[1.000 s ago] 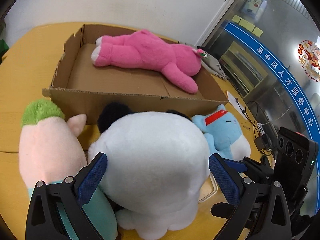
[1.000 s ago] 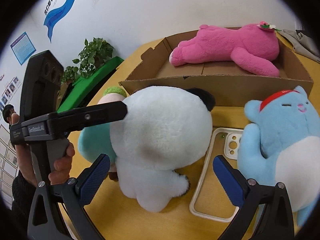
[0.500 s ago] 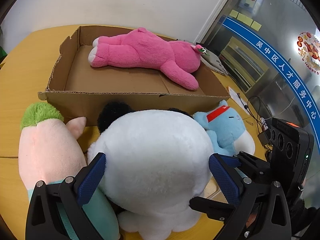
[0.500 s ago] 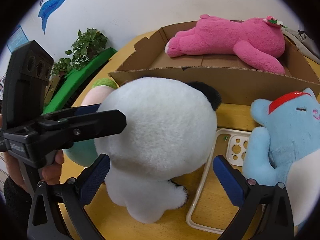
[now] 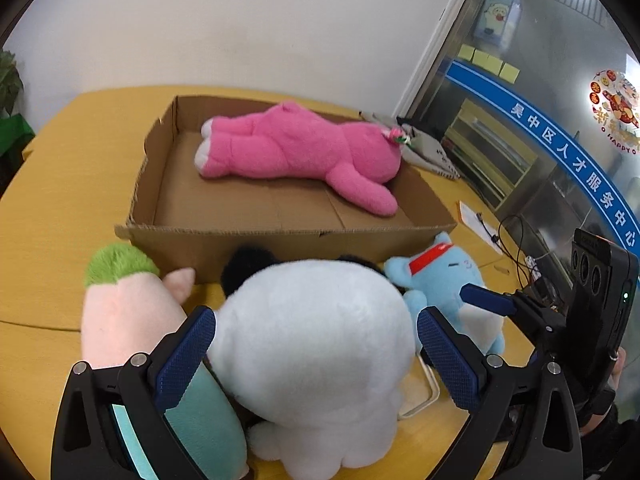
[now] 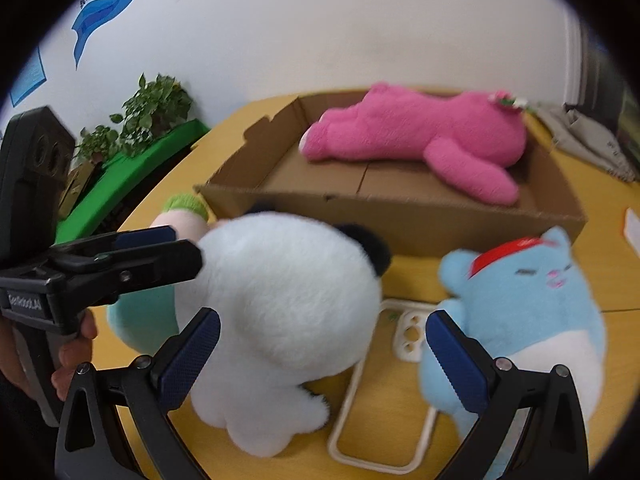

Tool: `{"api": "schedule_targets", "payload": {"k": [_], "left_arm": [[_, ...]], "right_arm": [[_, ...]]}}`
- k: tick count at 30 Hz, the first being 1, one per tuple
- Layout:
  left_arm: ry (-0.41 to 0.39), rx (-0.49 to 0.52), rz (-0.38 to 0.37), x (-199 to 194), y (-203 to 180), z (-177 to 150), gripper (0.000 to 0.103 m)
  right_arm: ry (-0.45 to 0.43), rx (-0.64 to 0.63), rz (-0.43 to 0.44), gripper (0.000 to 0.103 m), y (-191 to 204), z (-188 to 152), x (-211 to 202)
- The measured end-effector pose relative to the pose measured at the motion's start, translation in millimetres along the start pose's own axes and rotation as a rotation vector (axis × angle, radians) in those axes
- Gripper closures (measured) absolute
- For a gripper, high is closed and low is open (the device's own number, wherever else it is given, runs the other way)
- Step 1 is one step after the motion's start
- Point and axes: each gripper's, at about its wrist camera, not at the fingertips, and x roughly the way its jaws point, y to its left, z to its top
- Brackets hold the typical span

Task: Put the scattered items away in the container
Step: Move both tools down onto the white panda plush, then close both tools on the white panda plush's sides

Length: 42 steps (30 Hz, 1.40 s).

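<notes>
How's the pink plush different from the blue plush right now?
The pink plush lies stretched out inside the cardboard box; the blue plush sits on the table outside it, by the box's front wall. The pink one is a single colour with a flower on its head; the blue one has a white belly and a red cap. Both are soft toys.

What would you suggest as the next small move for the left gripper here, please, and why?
Probably close the left gripper on the white plush panda with black ears. Its blue pads already flank the toy's sides but stand open, and the panda sits on the yellow table, outside the brown cardboard box.
</notes>
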Motion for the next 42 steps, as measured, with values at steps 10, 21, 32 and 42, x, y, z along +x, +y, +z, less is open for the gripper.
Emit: {"api": "schedule_targets", "payload": {"k": [10, 21, 32, 42], "left_arm": [[0.015, 0.012, -0.002, 6.0, -1.0, 1.4, 0.001], [0.130, 0.010, 0.000, 46.0, 3.9, -11.1, 0.002], [0.137, 0.002, -0.039, 37.0, 11.2, -16.3, 0.031], [0.032, 0.028, -0.042, -3.0, -8.3, 0.2, 0.035]], "right_arm": [[-0.020, 0.003, -0.024, 0.000, 1.2, 0.4, -8.3], [0.112, 0.027, 0.084, 0.000, 15.2, -21.4, 39.9], [0.098, -0.028, 0.142, 0.029, 22.0, -22.7, 53.9], [-0.006, -0.049, 0.144, 0.043, 31.8, -14.2, 17.2]]}}
